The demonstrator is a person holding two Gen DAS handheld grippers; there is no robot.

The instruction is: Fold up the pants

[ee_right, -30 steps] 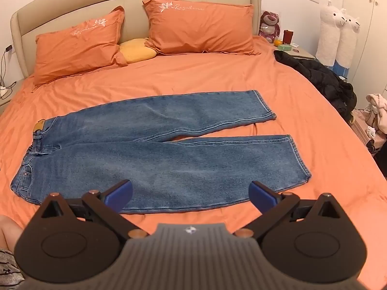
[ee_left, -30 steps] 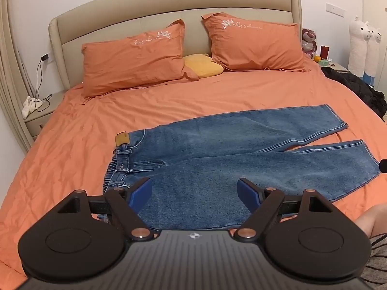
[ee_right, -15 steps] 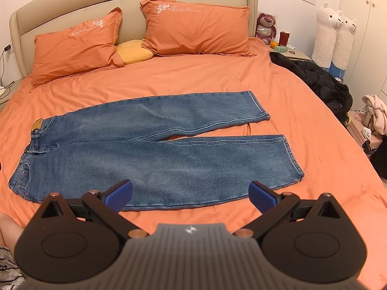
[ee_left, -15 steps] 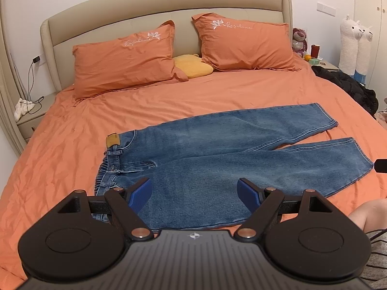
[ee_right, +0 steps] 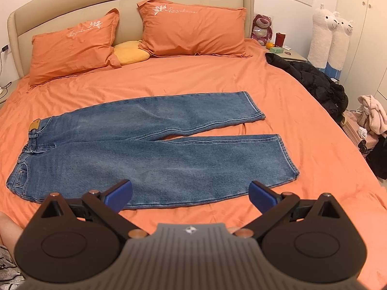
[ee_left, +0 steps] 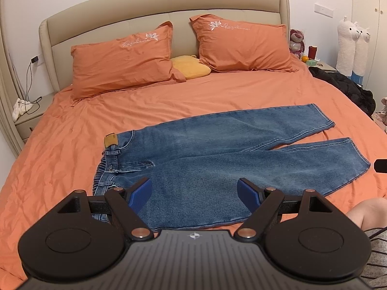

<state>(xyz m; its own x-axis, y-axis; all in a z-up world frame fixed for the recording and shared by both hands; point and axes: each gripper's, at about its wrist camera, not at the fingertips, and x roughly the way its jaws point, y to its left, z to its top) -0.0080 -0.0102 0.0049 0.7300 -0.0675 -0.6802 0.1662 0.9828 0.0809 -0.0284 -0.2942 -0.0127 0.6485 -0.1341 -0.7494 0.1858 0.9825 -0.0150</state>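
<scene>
Blue jeans [ee_left: 217,154] lie flat on the orange bed [ee_left: 72,157], waistband to the left, both legs spread to the right in a slight V. They also show in the right wrist view [ee_right: 150,149]. My left gripper [ee_left: 194,193] is open and empty, above the near edge of the jeans close to the waistband. My right gripper [ee_right: 190,194] is open and empty, above the near edge of the nearer leg [ee_right: 217,166]. A brown label [ee_left: 110,140] marks the waistband.
Two orange pillows [ee_left: 121,60] and a yellow cushion [ee_left: 189,68] lie at the headboard. A black jacket [ee_right: 312,82] lies on the bed's right edge. Nightstands stand on both sides. Plush toys [ee_right: 329,38] and a suitcase [ee_right: 362,135] are at the right.
Both grippers have drawn back and a little higher, so the jeans sit further into view. Both stay open. The jeans have not moved.
</scene>
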